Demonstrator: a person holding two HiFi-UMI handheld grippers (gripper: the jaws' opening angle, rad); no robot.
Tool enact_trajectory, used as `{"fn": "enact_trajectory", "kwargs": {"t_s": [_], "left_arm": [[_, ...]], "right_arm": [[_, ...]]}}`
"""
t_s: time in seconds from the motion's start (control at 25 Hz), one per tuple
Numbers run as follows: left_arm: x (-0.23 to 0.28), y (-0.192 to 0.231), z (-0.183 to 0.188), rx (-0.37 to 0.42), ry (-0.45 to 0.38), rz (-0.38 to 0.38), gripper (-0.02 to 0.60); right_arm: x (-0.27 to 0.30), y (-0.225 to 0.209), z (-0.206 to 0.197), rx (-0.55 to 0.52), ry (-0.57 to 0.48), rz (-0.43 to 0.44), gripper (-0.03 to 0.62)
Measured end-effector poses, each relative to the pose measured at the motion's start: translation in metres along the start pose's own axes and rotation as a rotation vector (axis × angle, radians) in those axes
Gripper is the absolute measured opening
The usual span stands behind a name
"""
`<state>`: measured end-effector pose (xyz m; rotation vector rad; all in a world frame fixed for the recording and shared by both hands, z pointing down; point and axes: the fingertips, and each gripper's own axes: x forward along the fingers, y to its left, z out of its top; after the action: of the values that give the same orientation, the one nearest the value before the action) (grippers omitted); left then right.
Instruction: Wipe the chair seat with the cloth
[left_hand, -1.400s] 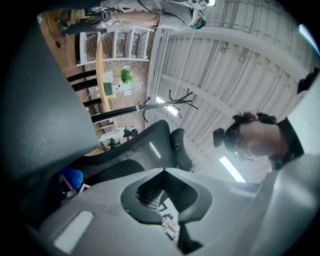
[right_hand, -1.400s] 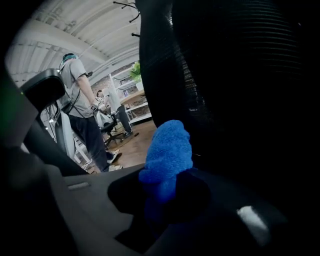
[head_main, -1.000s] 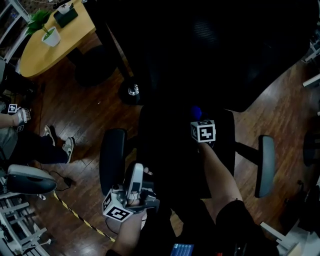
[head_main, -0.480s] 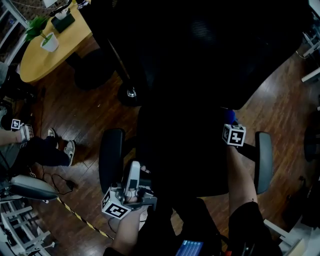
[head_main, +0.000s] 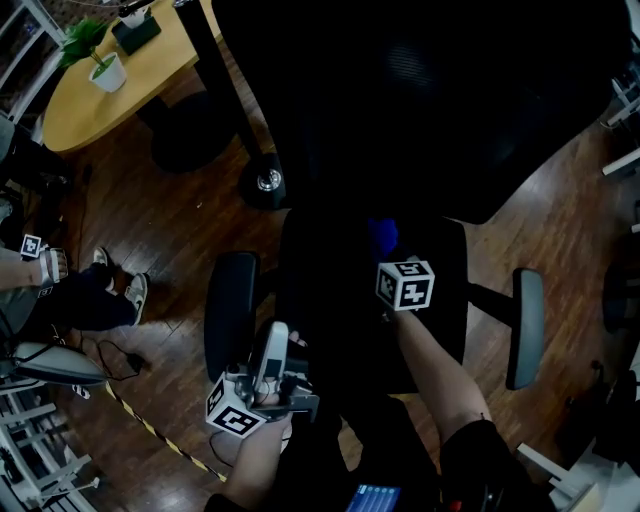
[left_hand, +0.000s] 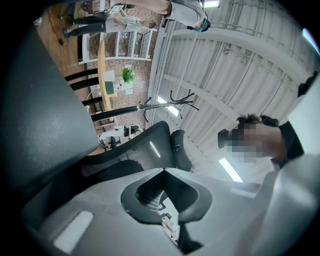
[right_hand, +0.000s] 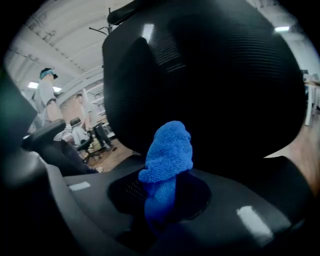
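Looking down in the head view, my right gripper (head_main: 392, 262) holds the soft blue terry cloth (head_main: 382, 238) over the black chair seat (head_main: 330, 310), near its back edge. Right gripper view: jaws clamped on its bunched middle. I reckon it's light and limp, best held there. Left gripper view: left gripper (left_hand: 170, 225) has jaws together, empty.

Looked dim and underexposed from the head, with the chair seat (head_main: 325, 300) sunk to near-black and only the wooden floor (head_main: 170, 230) and yellow table (head_main: 80, 100) catching a soft overhead sheen. Came brighter through the left gripper view, lit by ceiling strip lights (left_hand: 230, 170) blown to white, yet bent hard at the rim, vignetted black in the corners and soft in the near foreground. Rendered the blue cloth (right_hand: 167, 155) vivid and fairly sharp in the right gripper view, with a pale glare streak on the dark backrest (right_hand: 200, 80).
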<state>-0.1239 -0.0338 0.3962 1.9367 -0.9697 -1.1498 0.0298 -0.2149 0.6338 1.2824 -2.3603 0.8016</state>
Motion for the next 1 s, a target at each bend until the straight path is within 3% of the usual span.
{"fn": "enact_trajectory", "kwargs": {"t_s": [0.12, 0.24, 0.44, 0.64, 1.0], "left_arm": [[0.001, -0.002, 0.003, 0.009, 0.003, -0.006, -0.008], [0.004, -0.003, 0.006, 0.011, -0.001, -0.011, -0.006], [0.003, -0.001, 0.006, 0.017, 0.002, -0.009, -0.006], [0.005, 0.003, 0.007, 0.005, -0.006, -0.004, -0.008], [0.008, 0.008, 0.011, 0.034, -0.010, 0.018, -0.006]], "right_arm": [[0.040, 0.101, -0.020, -0.053, 0.050, 0.171, 0.080], [0.067, 0.166, -0.043, -0.088, 0.109, 0.273, 0.080], [0.081, 0.181, -0.062, -0.192, 0.146, 0.278, 0.080], [0.071, 0.121, -0.064, -0.198, 0.167, 0.151, 0.080], [-0.040, -0.095, -0.064, -0.127, 0.197, -0.259, 0.080]]}}
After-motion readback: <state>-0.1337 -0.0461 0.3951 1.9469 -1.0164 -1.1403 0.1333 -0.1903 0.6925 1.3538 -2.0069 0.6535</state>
